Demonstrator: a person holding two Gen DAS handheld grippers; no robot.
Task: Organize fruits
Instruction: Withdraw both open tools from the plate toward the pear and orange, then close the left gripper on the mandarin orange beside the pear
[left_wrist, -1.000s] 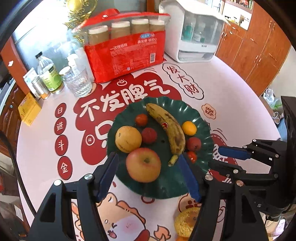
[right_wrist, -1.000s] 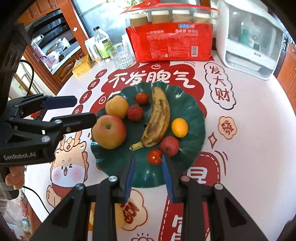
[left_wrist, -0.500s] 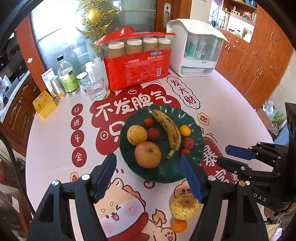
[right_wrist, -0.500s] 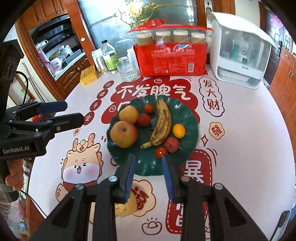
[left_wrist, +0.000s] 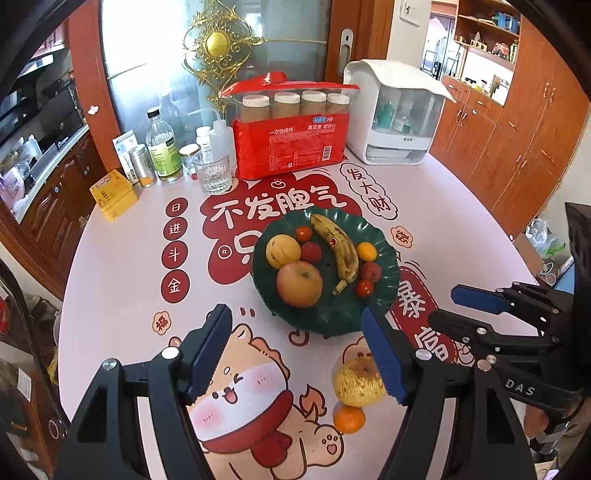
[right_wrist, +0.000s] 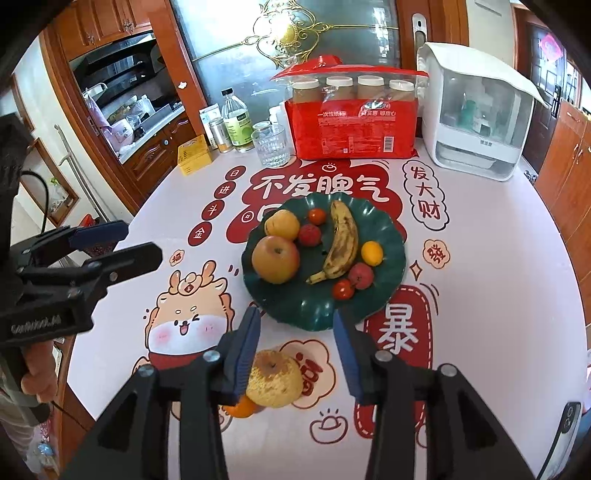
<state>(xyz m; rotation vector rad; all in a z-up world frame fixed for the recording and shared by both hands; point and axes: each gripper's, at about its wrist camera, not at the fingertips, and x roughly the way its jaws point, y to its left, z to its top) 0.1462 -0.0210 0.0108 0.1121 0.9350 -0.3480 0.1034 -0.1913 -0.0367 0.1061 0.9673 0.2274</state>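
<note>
1. Currently, left gripper (left_wrist: 297, 354): blue-padded fingers spread wide, nothing between them, raised above the table's near side. Its right finger overlaps the speckled yellow fruit (left_wrist: 359, 382) in the left wrist view; contact cannot be told.
2. Right gripper (right_wrist: 297, 354): fingers apart, empty, held over the near rim of the plate (right_wrist: 306, 310). The speckled yellow fruit lies just under and beside its left finger; the small orange (right_wrist: 242, 410) touches that fruit on the near side.
3. Plate: dark green, scalloped rim, at table centre. It holds a red-yellow apple (right_wrist: 275, 258), a round yellow fruit (right_wrist: 282, 224), a brown-spotted banana (right_wrist: 341, 243), two rough-skinned red fruits (right_wrist: 309, 234), two cherry tomatoes (right_wrist: 343, 289) and a small orange-yellow fruit (right_wrist: 371, 253).
4. Table (right_wrist: 498, 280): round, pale pink cover printed with red Chinese characters and a cartoon dog.
5. Far edge of table: red pack of paper cups (right_wrist: 351, 122), ribbed drinking glass (right_wrist: 271, 146), clear bottle with green label (right_wrist: 236, 120), yellow box (right_wrist: 194, 155), white plastic cabinet (right_wrist: 476, 114) with a transparent door.
6. Room: reddish wooden cupboards, frosted glass door with gilt ornament.
</note>
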